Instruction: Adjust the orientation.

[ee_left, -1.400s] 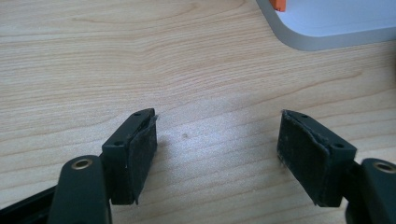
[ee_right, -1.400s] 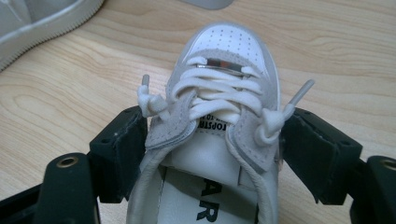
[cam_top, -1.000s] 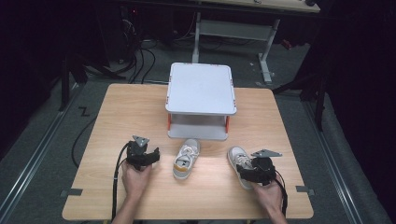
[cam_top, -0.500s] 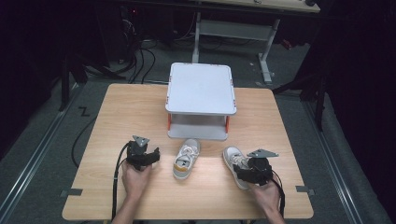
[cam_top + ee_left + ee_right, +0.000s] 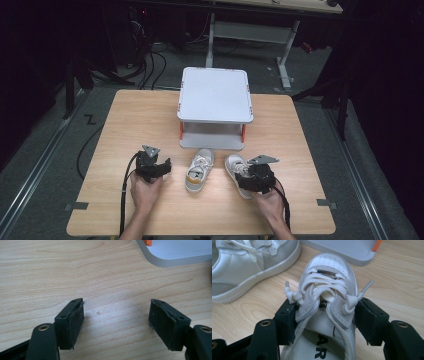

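Shoes lay side by side at lower centre of the high view, on the wooden table (image 5: pixel 125 115), just in front of a grey two-tier stand (image 5: pixel 215 95). The right gripper (image 5: pixel 325 312) straddled the right shoe (image 5: pixel 329 272) at its laced opening, its jaws pressed against both sides of the upper near the knotted lace ends, gripping it. In the right gripper view that shoe filled the centre, toe pointing up the frame toward the stand's base, with the left shoe (image 5: pixel 242 262) at upper left. The left gripper (image 5: pixel 116 315) sat at lower left of the high view, its jaws spread wide over bare wood, holding nothing.
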Available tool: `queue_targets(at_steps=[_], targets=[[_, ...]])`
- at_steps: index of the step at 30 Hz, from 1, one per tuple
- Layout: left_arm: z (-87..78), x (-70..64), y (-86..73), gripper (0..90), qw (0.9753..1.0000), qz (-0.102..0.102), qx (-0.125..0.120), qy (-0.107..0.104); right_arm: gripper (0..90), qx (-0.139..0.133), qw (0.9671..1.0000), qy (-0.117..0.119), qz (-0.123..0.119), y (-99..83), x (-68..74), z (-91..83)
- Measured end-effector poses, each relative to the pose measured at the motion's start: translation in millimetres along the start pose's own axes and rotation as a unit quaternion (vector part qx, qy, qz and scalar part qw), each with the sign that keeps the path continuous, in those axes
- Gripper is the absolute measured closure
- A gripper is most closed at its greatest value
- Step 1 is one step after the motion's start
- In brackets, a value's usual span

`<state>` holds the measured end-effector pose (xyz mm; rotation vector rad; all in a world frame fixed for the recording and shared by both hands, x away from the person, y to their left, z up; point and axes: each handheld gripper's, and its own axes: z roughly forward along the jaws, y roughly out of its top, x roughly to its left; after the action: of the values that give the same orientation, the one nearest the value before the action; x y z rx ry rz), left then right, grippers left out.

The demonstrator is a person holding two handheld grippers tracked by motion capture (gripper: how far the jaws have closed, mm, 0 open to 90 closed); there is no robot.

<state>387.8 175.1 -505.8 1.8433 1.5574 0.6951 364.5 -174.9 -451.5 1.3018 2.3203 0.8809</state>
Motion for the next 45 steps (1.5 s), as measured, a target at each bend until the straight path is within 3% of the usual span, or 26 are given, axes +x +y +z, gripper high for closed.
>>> queue_targets(at_steps=[15, 19, 24, 27, 39, 45], targets=[[0.0, 0.1, 0.0, 28.7, 1.0, 0.002, 0.0, 0.0, 37.6, 0.008, 0.9997, -0.015, 0.015, 27.5, 23.9, 25.6], [0.1, -0.2, 0.0, 28.7, 1.0, 0.001, 0.0, -0.001, 36.2, 0.016, 0.9993, -0.033, 0.005, 30.2, 31.6, 28.4], [0.0, -0.3, 0.0, 28.7, 1.0, 0.002, 0.001, 0.0, 33.9, 0.022, 0.9991, -0.035, 0.003, 30.0, 32.9, 30.5], [0.1, -0.6, 0.0, 28.7, 1.0, 0.001, 0.0, 0.0, 32.9, 0.026, 0.9992, -0.031, 0.005, 29.7, 32.4, 30.5], [-0.2, -2.3, -0.1, 28.6, 1.0, 0.006, 0.0, -0.002, 25.9, 0.025, 0.9989, 0.031, 0.025, 30.0, 25.1, 21.7], [-0.4, -2.8, 0.0, 28.5, 1.0, 0.009, 0.002, -0.004, 23.8, 0.029, 0.9979, 0.054, 0.018, 28.1, 27.3, 21.5]])
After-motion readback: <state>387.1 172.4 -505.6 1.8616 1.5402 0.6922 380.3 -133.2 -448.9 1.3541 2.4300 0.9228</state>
